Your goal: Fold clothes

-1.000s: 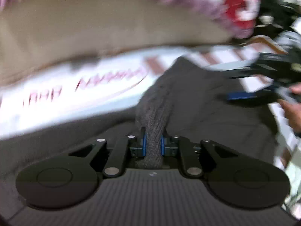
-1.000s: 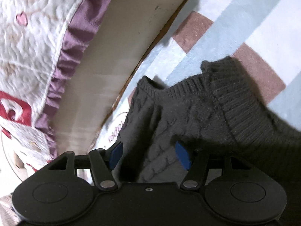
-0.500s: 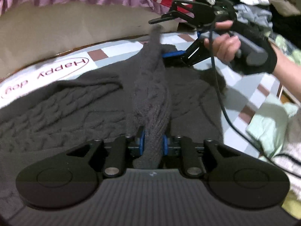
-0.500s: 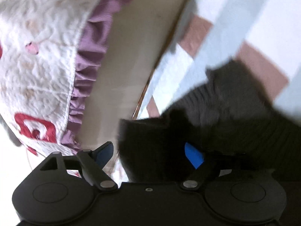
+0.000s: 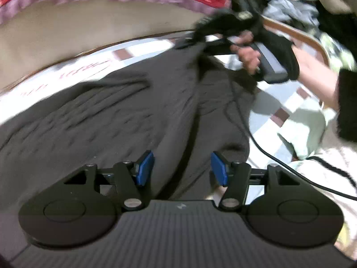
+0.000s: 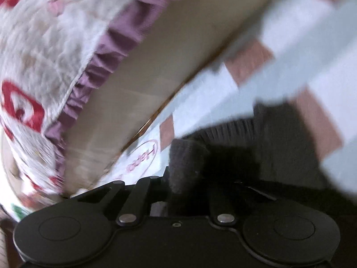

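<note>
The left claw [image 5: 181, 167] stands spread wide, its blue pads [image 5: 145, 167] apart and gripping nothing; the dark grey cable-knit sweater [image 5: 107, 120] lies just beyond and beneath them, and whether the pads touch the knit cannot be told. The sweater lies spread across the checked tablecloth [image 5: 279, 98] on the table, filling the near and left part of the left wrist view.

At the far right of that view, the right claw [image 5: 196, 41] is held by a hand [image 5: 247, 53] in a black fingerless glove, and it pinches a raised peak of the sweater's far edge. In the right wrist view the right claw [image 6: 187, 178] is pressed together on a dark fold of the sweater [image 6: 279, 138], the pads hidden by the cloth.

Red lettering inside a red oval [image 6: 142, 158] is printed on the tablecloth near the table's edge; blur makes it unreadable. A quilted white cover with a purple ruffle [image 6: 107, 51] and red shapes lies beyond the table.
</note>
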Available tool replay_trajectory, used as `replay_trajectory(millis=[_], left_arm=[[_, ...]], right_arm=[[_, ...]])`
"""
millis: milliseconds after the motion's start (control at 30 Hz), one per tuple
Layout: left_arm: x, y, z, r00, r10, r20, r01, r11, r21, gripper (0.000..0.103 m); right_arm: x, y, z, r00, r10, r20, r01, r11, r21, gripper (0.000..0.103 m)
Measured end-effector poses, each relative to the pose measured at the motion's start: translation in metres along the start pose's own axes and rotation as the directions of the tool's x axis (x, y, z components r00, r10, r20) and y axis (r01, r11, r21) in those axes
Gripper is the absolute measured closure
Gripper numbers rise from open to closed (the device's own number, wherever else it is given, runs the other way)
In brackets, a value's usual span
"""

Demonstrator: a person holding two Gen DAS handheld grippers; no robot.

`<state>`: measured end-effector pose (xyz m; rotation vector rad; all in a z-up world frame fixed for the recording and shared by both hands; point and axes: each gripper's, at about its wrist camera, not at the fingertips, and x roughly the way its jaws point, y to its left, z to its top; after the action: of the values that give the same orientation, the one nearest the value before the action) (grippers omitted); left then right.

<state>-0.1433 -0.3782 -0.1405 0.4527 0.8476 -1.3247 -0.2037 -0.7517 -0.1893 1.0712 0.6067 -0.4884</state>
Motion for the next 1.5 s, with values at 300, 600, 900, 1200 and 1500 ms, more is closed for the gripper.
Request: replay_trajectory(millis=[300,600,900,1200,1500], left_arm=[[-0.081,0.101,-0.05,0.946,0.316,-0.069,-0.313,0.837,-0.45,0.034],[-0.076,0.172,-0.099,0.966,0.256,-0.037,-0.169,0.519,-0.838,0.033],[-0.074,0.181,-0.102,0.935,0.352,0.03,-0.176,0.537,-0.825,0.032],[-0.061,0.136,-0.081,0.903,0.424,-0.061,-0.374,0.71,-0.597,0.083],[-0.157,0.107,-0.023,0.75,0.528,0.399,-0.312,0.813,-0.492,0.082]], right_arm=[[-0.029,0.056,-0.024,0.921,-0.356,0.159,0.388,0.874,-0.293,0.049],[-0.063,0.072,-0.077,0.988,-0.144,0.052,0.151,0.975,-0.163,0.037],[-0.03,0.039,-0.092,0.99,0.095,-0.106,-0.079,0.986,0.147,0.037],[-0.015,0.039,-0.098,0.981,0.172,-0.092,-0.161,0.98,0.117,0.084],[-0.077,0.062,-0.092,0.783,0.572,0.243,-0.579,0.814,-0.05,0.086]])
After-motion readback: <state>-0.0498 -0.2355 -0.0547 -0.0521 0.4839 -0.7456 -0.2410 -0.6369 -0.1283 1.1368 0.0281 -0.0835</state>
